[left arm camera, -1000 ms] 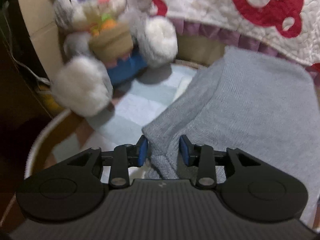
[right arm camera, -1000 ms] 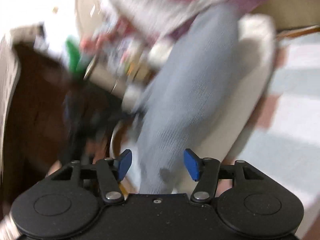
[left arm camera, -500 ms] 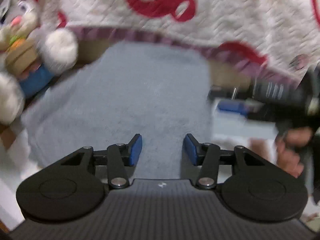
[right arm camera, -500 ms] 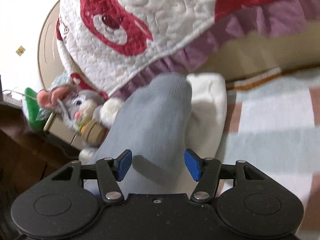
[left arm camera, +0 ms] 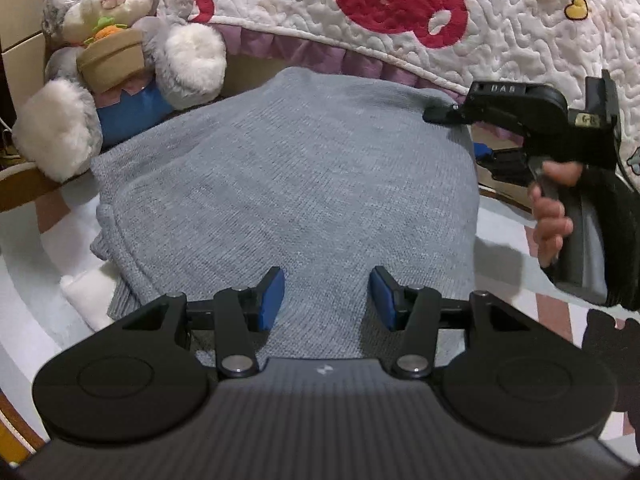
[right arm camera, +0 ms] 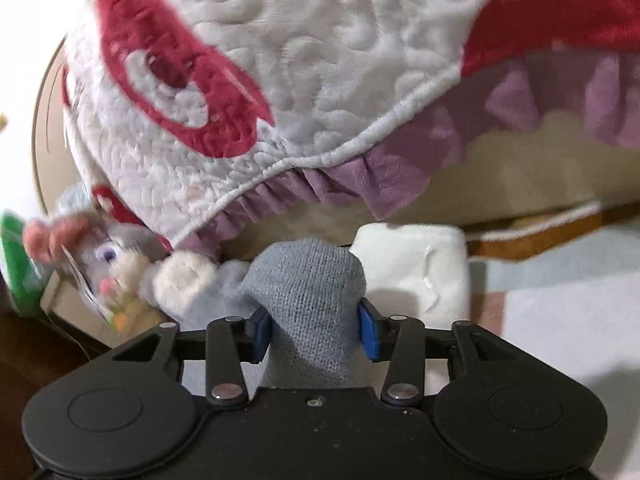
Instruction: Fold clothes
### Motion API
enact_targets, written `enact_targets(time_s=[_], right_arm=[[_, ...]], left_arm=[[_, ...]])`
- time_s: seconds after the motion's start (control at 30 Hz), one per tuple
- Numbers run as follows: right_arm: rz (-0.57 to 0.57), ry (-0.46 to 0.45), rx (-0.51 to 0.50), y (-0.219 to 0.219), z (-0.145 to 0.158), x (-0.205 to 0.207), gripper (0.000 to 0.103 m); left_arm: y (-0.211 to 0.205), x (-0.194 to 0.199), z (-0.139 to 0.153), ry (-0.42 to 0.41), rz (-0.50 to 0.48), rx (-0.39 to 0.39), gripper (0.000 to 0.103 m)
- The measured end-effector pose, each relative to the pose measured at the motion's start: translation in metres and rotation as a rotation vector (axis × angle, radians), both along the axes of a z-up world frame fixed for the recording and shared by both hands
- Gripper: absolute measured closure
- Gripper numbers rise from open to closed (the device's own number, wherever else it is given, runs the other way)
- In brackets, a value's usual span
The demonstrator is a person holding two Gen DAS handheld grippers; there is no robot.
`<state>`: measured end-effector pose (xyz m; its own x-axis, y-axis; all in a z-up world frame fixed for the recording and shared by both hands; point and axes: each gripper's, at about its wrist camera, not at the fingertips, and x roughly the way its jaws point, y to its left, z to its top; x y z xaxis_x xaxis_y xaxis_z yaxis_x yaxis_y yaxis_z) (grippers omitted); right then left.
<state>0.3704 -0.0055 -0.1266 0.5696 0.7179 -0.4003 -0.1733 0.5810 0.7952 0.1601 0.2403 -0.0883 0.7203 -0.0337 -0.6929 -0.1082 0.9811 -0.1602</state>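
Observation:
A grey knit garment (left arm camera: 288,184) lies spread flat on a white folded cloth (left arm camera: 86,292) on the floor. Above its near edge my left gripper (left arm camera: 326,300) stands open, the knit beneath its blue pads and nothing between them. My right gripper (left arm camera: 464,132), held by a hand (left arm camera: 552,208), is at the garment's far right corner. In the right wrist view the right gripper (right arm camera: 314,334) has a raised hump of the grey garment (right arm camera: 308,292) filling the gap between its pads. Its jaws are closing and both pads touch the knit.
A plush rabbit (left arm camera: 112,60) sits against the bed at the left. A white quilt with red shapes and a purple frill (left arm camera: 400,0) hangs over the bed's edge just behind the garment. A striped rug (right arm camera: 560,300) covers the floor, and the white cloth (right arm camera: 416,264) shows beside the hump.
My left gripper has let go of the garment's edge, opened and swung right over its middle. My right gripper has moved to the garment's corner and narrowed its jaws around a fold.

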Motion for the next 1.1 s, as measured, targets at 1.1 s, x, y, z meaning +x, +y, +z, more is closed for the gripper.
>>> enact_targets(time_s=[1.1], right_arm=[[0.457, -0.343, -0.270, -0.080, 0.042, -0.218, 0.053]], left_arm=[[-0.132, -0.094, -0.004, 0.227, 0.212, 0.177, 0.017]])
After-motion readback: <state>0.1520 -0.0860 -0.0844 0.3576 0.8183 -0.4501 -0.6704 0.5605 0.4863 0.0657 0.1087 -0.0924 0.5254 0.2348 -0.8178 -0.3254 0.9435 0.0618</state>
